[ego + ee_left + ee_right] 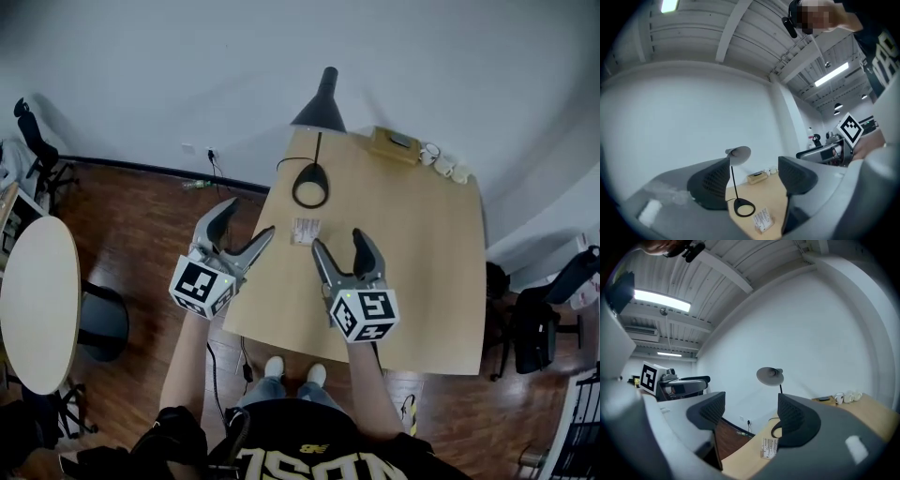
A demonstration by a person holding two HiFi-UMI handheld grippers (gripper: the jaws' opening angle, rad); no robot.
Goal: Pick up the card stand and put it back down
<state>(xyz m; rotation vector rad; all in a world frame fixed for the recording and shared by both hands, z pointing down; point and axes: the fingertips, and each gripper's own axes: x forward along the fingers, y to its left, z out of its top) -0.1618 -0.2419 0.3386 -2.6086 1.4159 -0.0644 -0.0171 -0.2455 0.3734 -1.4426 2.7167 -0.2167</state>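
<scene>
The card stand (306, 231) is a small wooden holder with white cards, standing on the light wooden table (422, 281) just in front of the lamp base. It also shows low in the left gripper view as the card stand (762, 220) and in the right gripper view as the card stand (769, 447). My left gripper (247, 223) hangs open above the table's left edge, nothing between its jaws. My right gripper (340, 246) is open too, raised above the table just right of the stand. Neither touches the stand.
A black desk lamp (311, 184) with a ring base stands behind the stand. A wooden box (395, 144) and white mugs (444, 165) sit at the table's far edge. A round table (36, 302) and chairs stand on the floor to the left.
</scene>
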